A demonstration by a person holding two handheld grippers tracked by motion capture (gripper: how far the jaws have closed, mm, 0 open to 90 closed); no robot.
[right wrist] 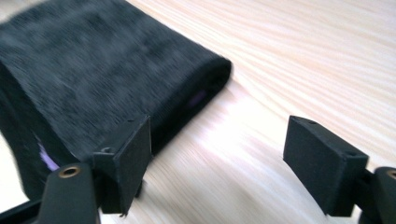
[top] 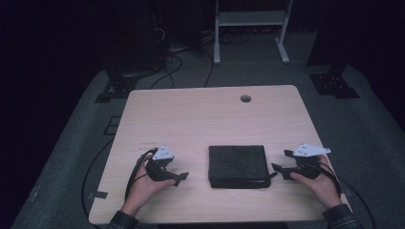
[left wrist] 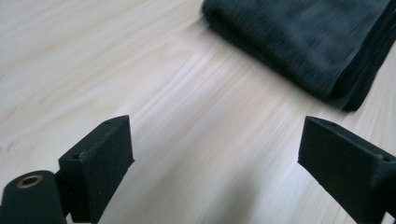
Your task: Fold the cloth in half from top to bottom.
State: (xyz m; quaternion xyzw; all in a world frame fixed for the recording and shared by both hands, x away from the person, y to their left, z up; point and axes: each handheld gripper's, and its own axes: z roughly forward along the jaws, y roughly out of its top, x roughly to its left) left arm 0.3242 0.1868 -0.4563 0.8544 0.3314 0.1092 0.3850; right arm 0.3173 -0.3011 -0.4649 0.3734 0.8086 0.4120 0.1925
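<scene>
From above, I see a folded dark cloth (top: 237, 166) at the surface's (top: 200, 119) near middle, my left tool (top: 177, 178) and right tool (top: 278, 170) flanking it, both released. Left gripper view: cloth (left wrist: 303, 42) lies ahead, apart. Right gripper view: cloth (right wrist: 93, 88) just beside one jaw. The fold looks finished; next, I would draw back.

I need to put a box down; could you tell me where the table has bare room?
The whole far half of the table, from the folded dark cloth back to the round hole, is bare. The near strip is crowded: left gripper, cloth, right gripper side by side.
</scene>
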